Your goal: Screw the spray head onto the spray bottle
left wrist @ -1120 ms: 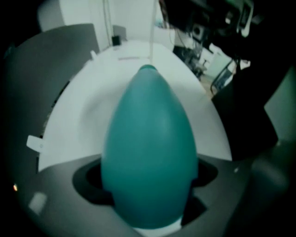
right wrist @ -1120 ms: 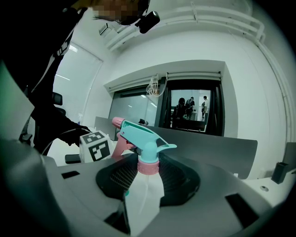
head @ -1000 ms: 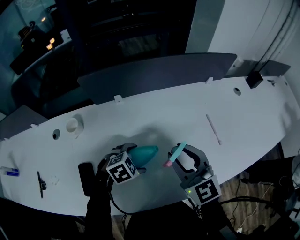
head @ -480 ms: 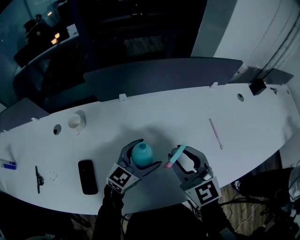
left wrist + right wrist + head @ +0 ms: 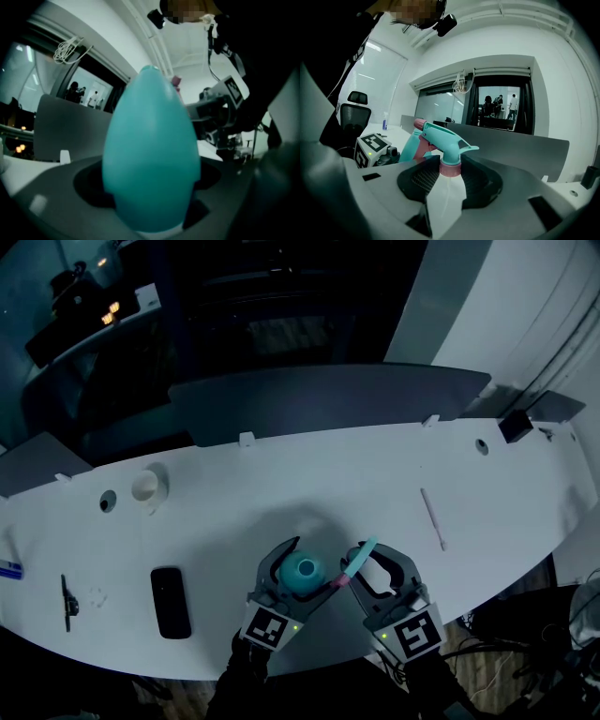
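**Bottle and spray head held side by side above desk**

Left tongs [image 5: 302,562] were clamped on the teal, egg-shaped plastic spray bottle [image 5: 150,150], which stood upright between them with its narrow neck uppermost, above the near edge of the long white desk [image 5: 281,474]. Right tongs [image 5: 452,174] were clamped on the teal plastic spray head [image 5: 443,137] at its pink collar, with the head rising above the jaws. From the head view the spray head sat just right of the bottle, not on its neck; whether its pink tip touched the bottle could not be told. On the desk, a flat black rectangular slab [image 5: 171,601] lay to the left of both tongs, and a thin white rod [image 5: 432,518] lay well apart to the right.
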`<action>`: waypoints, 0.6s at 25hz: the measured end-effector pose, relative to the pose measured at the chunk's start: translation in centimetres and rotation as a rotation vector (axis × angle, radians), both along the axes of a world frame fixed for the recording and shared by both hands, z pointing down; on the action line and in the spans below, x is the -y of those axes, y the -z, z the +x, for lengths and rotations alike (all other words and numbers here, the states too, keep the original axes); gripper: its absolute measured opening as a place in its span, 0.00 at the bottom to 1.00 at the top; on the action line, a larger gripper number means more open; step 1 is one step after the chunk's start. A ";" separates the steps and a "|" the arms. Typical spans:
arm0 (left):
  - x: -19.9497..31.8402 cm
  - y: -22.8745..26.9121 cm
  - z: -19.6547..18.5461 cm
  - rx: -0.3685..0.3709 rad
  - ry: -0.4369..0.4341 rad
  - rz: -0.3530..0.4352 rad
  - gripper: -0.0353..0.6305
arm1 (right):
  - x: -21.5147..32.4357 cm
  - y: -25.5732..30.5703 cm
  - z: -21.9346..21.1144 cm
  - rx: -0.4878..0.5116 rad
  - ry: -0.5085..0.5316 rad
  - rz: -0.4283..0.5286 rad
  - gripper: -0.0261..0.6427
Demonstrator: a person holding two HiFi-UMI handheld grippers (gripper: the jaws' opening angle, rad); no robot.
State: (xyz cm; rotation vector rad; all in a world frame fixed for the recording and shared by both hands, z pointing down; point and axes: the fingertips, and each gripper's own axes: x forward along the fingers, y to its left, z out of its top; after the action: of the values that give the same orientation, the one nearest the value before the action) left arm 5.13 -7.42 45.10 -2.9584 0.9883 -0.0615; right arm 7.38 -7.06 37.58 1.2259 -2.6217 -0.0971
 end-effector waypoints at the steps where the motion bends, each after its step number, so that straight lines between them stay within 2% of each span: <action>1: -0.2 -0.2 0.0 0.004 0.000 0.004 0.73 | 0.1 -0.1 0.0 0.002 0.000 -0.001 0.25; 4: -0.7 -0.9 0.2 0.014 -0.005 0.021 0.73 | 0.5 -0.2 0.2 0.007 -0.002 -0.001 0.25; 8: -1.8 -2.4 0.4 0.008 -0.042 -0.034 0.73 | 0.6 -0.6 0.3 0.008 -0.004 -0.009 0.25; 10: -2.3 -3.1 0.7 0.043 -0.062 -0.039 0.73 | 0.6 -0.9 0.3 0.006 -0.003 -0.021 0.25; 13: -2.7 -4.5 0.9 0.154 -0.083 -0.038 0.73 | 0.6 -1.2 0.2 0.004 0.000 -0.025 0.25; 15: -2.7 -4.7 0.7 0.146 -0.095 -0.055 0.74 | 0.6 -1.3 0.2 0.007 0.000 -0.028 0.25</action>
State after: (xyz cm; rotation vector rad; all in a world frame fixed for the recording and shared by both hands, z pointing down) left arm 5.80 -4.73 49.76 -2.9938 0.8409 -0.3028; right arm 7.54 -7.70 38.84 1.2187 -2.6202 -0.0557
